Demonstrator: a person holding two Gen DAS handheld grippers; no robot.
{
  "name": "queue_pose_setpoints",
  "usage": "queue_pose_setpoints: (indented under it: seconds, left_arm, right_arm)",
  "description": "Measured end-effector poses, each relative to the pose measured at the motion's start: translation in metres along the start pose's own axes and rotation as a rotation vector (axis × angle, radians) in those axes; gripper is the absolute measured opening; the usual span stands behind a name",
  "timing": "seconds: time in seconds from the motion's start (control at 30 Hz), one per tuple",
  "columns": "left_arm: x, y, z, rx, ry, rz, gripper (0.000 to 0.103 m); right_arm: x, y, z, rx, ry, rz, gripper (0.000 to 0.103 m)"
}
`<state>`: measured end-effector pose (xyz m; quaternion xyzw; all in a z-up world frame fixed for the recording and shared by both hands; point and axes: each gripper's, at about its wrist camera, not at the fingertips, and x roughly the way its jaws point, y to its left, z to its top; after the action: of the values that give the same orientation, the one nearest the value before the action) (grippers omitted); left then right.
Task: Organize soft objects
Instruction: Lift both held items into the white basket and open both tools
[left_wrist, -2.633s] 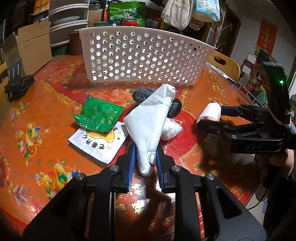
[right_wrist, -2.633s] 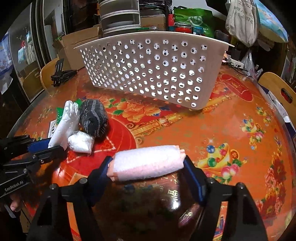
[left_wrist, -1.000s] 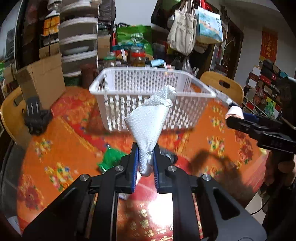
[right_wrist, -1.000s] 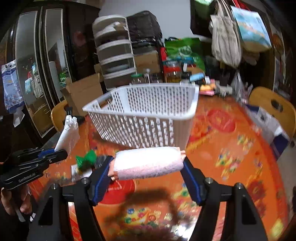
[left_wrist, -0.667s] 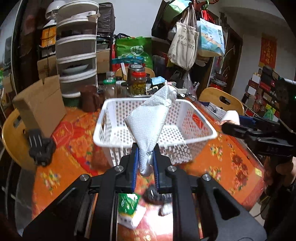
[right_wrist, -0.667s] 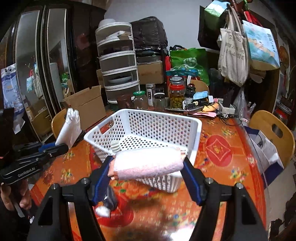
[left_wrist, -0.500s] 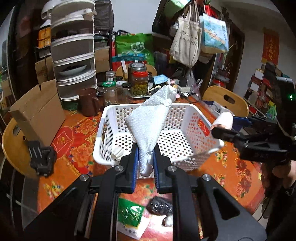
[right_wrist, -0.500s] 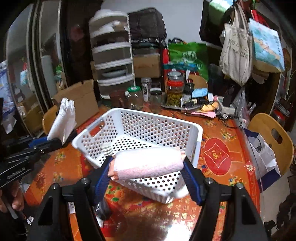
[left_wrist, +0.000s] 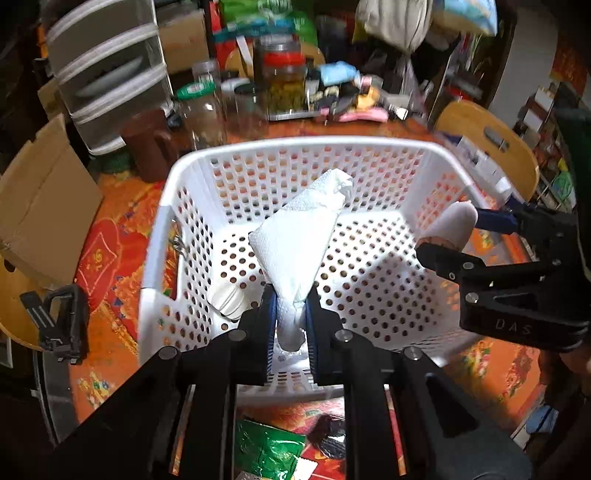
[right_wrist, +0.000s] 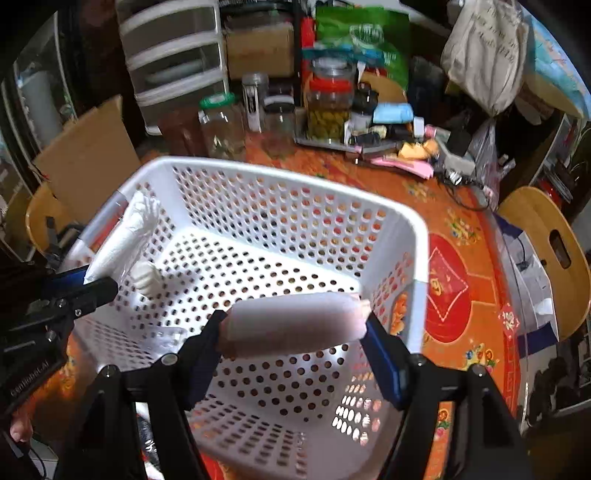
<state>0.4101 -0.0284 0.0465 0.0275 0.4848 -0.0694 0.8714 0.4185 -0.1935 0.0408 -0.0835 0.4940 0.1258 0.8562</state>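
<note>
A white perforated basket stands on the orange table. My left gripper is shut on a folded white paper towel and hangs over the basket's near side; the towel shows at the left in the right wrist view. My right gripper is shut on a pink-white rolled cloth held crosswise above the basket floor; it enters the left wrist view from the right. A small white ribbed object lies inside the basket by its left wall.
A green packet and a dark knitted thing lie on the table in front of the basket. Jars, a drawer unit, a cardboard box and a black clamp surround it. A wooden chair stands at the right.
Both grippers have moved forward and tipped downward with their loads, from in front of the basket to over its inside. The basket now fills both views.
</note>
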Motion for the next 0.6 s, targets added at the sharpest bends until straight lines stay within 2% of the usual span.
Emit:
queue_pose_setpoints:
  seconds: [0.13,0.47,0.5,0.53,0.6]
  left_arm:
    - [0.024,0.0,0.006,0.01,0.058,0.025,0.013]
    - [0.053,0.016,0.01,-0.051,0.092,0.02,0.014]
    - [0.052,0.017,0.01,-0.058,0.084,0.013,0.016]
    - [0.052,0.018,0.01,-0.06,0.077,0.006,0.022]
    - [0.043,0.022,0.01,-0.078,0.035,0.016,0.041]
  right_arm:
    - [0.018,0.007,0.004,-0.031,0.045,-0.012,0.072]
    - [0.03,0.01,0.007,-0.04,0.033,-0.01,0.073]
    - [0.029,0.01,0.008,-0.036,0.023,-0.003,0.074]
    - [0.027,0.009,0.008,-0.033,0.016,0.005,0.075]
    - [0.019,0.008,0.007,-0.033,-0.016,0.006,0.087]
